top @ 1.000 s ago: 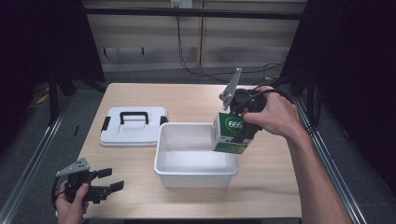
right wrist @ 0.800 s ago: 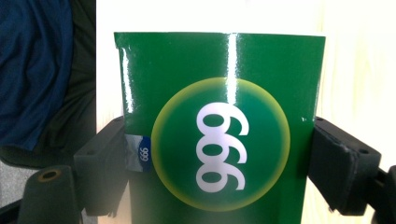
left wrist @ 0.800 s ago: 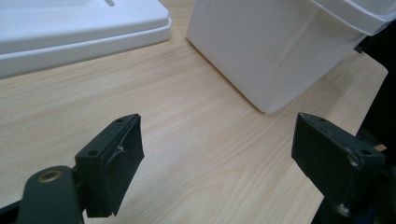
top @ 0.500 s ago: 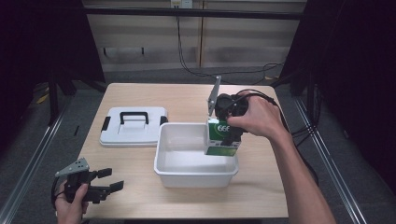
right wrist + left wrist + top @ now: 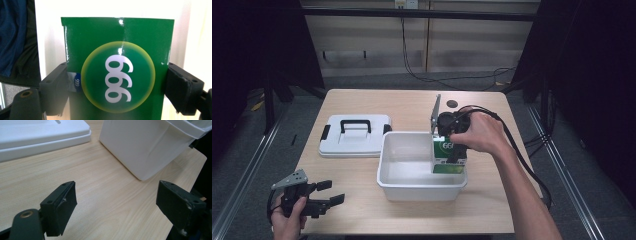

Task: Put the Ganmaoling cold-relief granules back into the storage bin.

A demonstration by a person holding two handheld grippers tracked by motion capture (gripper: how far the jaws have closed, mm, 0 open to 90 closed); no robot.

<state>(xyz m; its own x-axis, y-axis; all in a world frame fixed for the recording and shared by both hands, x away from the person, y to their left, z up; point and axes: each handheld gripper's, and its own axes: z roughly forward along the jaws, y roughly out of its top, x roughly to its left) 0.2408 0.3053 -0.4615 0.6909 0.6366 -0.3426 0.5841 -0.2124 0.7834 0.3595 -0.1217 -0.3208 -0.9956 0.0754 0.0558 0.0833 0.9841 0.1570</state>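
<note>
- a light wooden table point(image 5: 362, 195) holds a white plastic tub point(image 5: 392, 181) near its middle.
- a white lid with a black handle point(image 5: 353, 134) lies flat just left of the tub.
- the right gripper point(image 5: 451, 145), held from above, clamps a green carton marked "666" point(image 5: 449, 156) between both jaws, inside the tub at its right end.
- in the right gripper view the jaws press the carton's point(image 5: 117, 75) two sides.
- the left gripper point(image 5: 329, 192) rests at the table's front left corner, jaws spread wide and holding nothing.
</note>
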